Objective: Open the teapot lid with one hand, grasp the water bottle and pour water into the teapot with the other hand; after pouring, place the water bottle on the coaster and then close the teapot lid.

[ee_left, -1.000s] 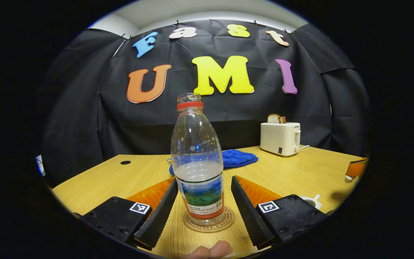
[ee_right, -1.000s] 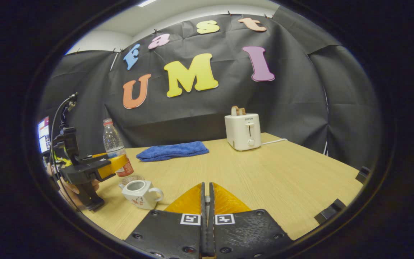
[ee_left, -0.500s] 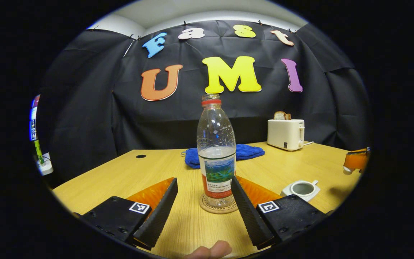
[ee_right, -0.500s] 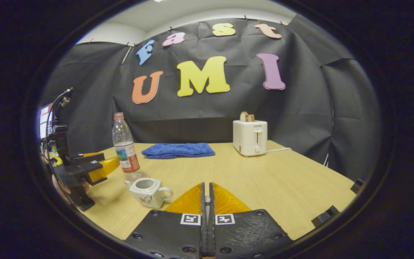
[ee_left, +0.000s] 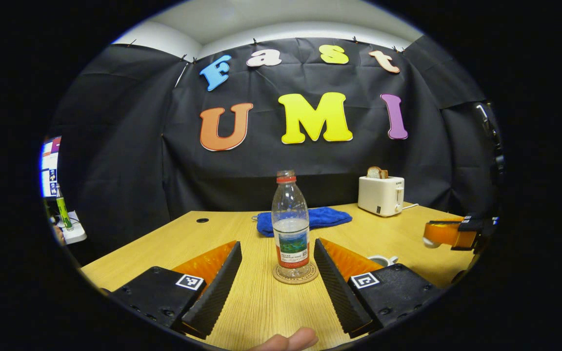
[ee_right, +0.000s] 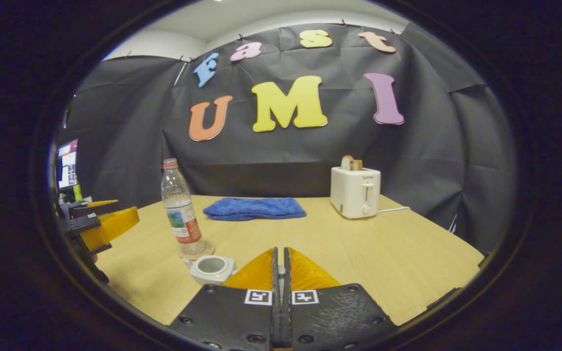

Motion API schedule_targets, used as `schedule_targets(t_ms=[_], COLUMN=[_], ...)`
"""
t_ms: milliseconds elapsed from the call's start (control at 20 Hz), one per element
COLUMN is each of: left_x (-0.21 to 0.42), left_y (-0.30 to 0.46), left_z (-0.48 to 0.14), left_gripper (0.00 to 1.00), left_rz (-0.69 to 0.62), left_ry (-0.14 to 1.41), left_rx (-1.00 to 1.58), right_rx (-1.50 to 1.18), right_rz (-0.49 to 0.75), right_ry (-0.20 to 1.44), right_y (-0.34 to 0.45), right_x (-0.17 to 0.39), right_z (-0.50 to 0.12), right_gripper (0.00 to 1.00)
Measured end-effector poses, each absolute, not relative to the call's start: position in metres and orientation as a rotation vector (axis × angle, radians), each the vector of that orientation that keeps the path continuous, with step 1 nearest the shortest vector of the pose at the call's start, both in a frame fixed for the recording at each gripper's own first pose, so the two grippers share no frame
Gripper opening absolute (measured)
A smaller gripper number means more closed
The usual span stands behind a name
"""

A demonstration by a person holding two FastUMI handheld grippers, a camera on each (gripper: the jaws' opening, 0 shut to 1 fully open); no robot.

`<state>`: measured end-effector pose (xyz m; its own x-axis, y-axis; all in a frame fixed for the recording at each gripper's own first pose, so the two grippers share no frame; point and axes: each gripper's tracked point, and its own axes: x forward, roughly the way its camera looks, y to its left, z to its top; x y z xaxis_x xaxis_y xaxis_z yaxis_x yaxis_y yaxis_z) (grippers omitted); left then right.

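Observation:
A clear water bottle (ee_left: 291,222) with a red neck ring and no cap stands upright on a round cork coaster (ee_left: 295,275); it is partly filled. My left gripper (ee_left: 276,248) is open, its fingers apart on either side, short of the bottle and not touching it. The white teapot (ee_right: 211,268) sits lidless in front of the bottle (ee_right: 181,214), just left of my right gripper (ee_right: 280,253). That gripper is shut; in the left gripper view the right gripper (ee_left: 434,237) hangs above the table with a small white piece, apparently the lid, at its tip.
A blue cloth (ee_right: 254,208) lies at the back of the wooden table (ee_right: 359,253). A white toaster (ee_right: 355,192) with bread stands at the back right, its cord trailing right. A person's fingertip (ee_left: 288,341) shows at the bottom.
My left gripper has drawn back from the bottle, which stays standing on the coaster. The right gripper, still shut, has shifted so the teapot lies nearer its fingers.

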<state>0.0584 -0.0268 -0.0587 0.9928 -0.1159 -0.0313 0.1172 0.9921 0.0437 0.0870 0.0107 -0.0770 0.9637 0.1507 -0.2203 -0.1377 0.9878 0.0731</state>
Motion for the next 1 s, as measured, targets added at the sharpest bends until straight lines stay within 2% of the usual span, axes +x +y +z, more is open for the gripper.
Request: schedule_targets(t_ms=[450, 1000], left_x=[0.035, 0.027], left_y=[0.013, 0.013], left_z=[-0.03, -0.024], left_gripper=[0.93, 0.93], left_rz=[-0.065, -0.11], left_ry=[0.022, 0.034], left_rx=[0.032, 0.046], right_rx=[0.073, 0.035], right_rz=[0.305, 0.264], right_ry=[0.27, 0.29], right_y=[0.09, 0.103], right_x=[0.102, 0.121], right_z=[-0.083, -0.088], right_gripper=[0.0, 0.0])
